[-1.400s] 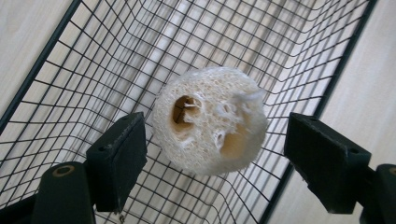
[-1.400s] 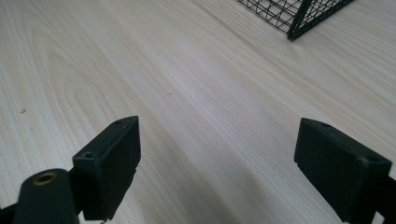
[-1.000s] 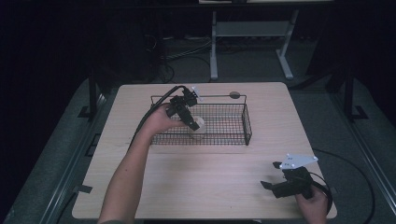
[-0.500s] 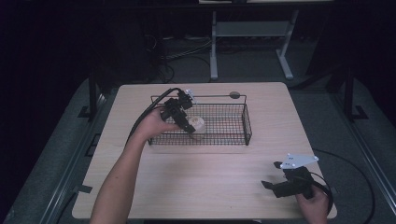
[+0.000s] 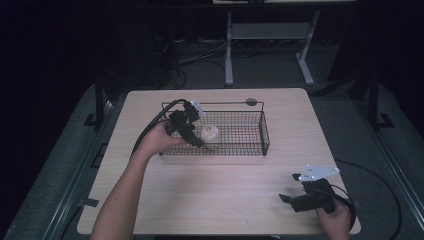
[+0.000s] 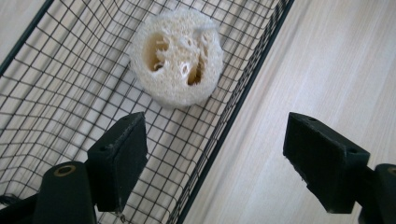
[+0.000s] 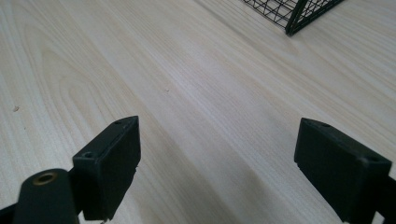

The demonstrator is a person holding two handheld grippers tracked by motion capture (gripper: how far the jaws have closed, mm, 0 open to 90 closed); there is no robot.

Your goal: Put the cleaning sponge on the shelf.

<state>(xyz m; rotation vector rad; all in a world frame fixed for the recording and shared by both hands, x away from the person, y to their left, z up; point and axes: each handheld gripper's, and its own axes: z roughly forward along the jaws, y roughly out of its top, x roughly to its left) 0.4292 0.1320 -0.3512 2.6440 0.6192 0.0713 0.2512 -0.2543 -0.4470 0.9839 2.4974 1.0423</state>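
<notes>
- The left gripper [image 5: 197, 141], left of frame centre in the high view, reaches over the wire basket's [image 5: 264, 134] near rim, jaws apart, empty.
- The right gripper [image 5: 286, 198], lower right, rests low over the table [image 5: 225, 190], jaws apart.
- A loofah slice [image 6: 176, 56] lies inside the basket, just beyond the left jaws.

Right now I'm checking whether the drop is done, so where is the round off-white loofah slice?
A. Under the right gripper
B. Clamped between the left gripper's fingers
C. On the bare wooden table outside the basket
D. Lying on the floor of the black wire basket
D: the round off-white loofah slice lies on the mesh floor of the black wire basket, beyond the open left gripper, touched by neither finger.
</notes>
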